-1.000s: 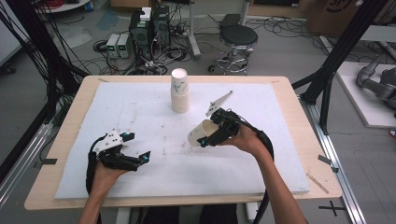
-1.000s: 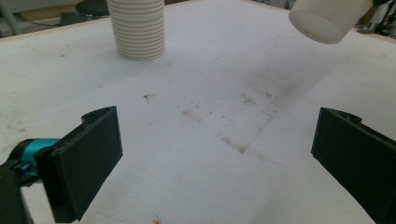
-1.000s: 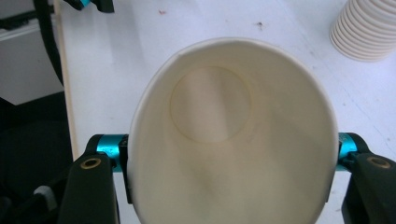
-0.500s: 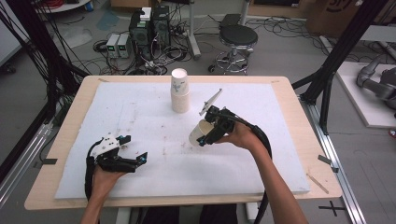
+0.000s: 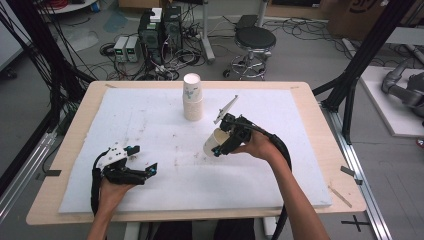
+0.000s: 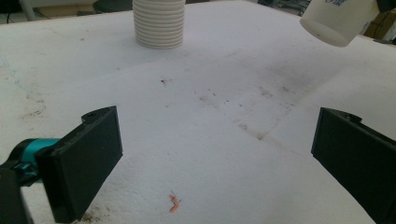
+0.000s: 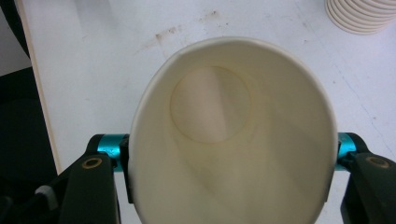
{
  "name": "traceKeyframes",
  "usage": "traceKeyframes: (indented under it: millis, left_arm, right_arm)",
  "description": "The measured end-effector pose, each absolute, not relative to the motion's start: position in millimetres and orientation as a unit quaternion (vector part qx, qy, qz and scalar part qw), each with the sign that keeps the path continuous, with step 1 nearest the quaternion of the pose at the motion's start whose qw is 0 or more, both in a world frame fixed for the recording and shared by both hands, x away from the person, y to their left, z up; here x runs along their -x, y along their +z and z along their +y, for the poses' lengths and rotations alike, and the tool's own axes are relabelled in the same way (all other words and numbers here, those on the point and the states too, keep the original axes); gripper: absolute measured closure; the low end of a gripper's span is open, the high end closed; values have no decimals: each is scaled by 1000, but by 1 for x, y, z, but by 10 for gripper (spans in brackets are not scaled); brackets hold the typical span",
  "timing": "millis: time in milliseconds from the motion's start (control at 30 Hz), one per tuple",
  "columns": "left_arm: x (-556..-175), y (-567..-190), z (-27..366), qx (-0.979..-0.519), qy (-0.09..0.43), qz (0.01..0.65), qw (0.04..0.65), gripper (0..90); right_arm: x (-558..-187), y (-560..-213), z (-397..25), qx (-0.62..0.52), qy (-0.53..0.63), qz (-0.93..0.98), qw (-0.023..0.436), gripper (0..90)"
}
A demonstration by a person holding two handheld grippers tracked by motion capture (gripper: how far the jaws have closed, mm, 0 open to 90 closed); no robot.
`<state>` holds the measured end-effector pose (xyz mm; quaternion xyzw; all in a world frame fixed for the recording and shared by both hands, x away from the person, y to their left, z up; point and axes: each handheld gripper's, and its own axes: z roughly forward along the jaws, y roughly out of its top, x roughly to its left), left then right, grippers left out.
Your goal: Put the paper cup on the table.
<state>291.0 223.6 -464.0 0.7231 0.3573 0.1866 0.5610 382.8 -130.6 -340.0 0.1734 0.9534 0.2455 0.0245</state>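
Pinching a paper cup [image 7: 233, 135], right gripper [image 5: 226, 142] half hidden; left gripper [image 6: 215, 158] spread.

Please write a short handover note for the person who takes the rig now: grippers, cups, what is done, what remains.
Right gripper: shut on one paper cup, held tilted above the white mat.
Left gripper: open, holds nothing, low over the mat's near left part.
Cup stack: upside down at the mat's far middle.
Done: one cup is in the grip.
Left: probably set it down or stack it.
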Motion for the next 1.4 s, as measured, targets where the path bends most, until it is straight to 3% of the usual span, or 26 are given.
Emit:
traceKeyframes:
  millis: [1400]
  left_arm:
    - [-291,-465,226,-718,183,358,569,18]
  right_arm:
    - [-401,-382,-96,-169,143,974,41,338]
